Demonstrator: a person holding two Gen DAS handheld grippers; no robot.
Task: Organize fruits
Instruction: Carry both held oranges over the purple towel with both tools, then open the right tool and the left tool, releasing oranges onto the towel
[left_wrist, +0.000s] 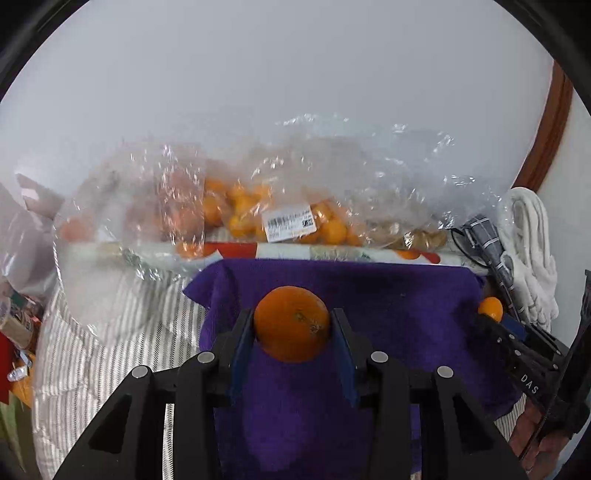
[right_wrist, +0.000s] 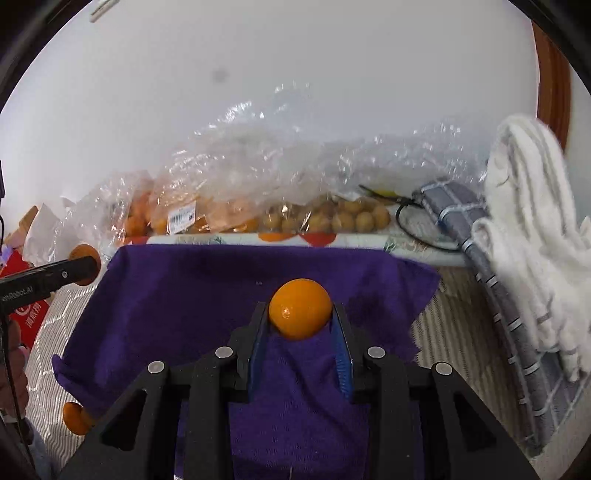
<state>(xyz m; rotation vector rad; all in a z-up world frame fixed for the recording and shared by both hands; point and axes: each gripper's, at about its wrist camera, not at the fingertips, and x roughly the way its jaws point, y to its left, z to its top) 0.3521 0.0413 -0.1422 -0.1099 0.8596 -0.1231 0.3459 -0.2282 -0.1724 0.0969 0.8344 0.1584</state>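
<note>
left gripper (left_wrist: 292, 325): pinching dark orange (left_wrist: 291, 324) above purple cloth (left_wrist: 388, 295) | right gripper (right_wrist: 300, 314): clamped on small bright orange (right_wrist: 300, 308) over same cloth | beyond cloth's far edge: clear bags of oranges (left_wrist: 240, 210), bag of brown fruits (right_wrist: 332, 218) | right: white towel (right_wrist: 535, 221)

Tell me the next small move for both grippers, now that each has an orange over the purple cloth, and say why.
Probably lower both and set the fruit down on the purple cloth. The left gripper is clamped on a darker orange, and the right gripper on a smaller orange. Both are above bare cloth, clear of the bagged fruit behind it.
</note>
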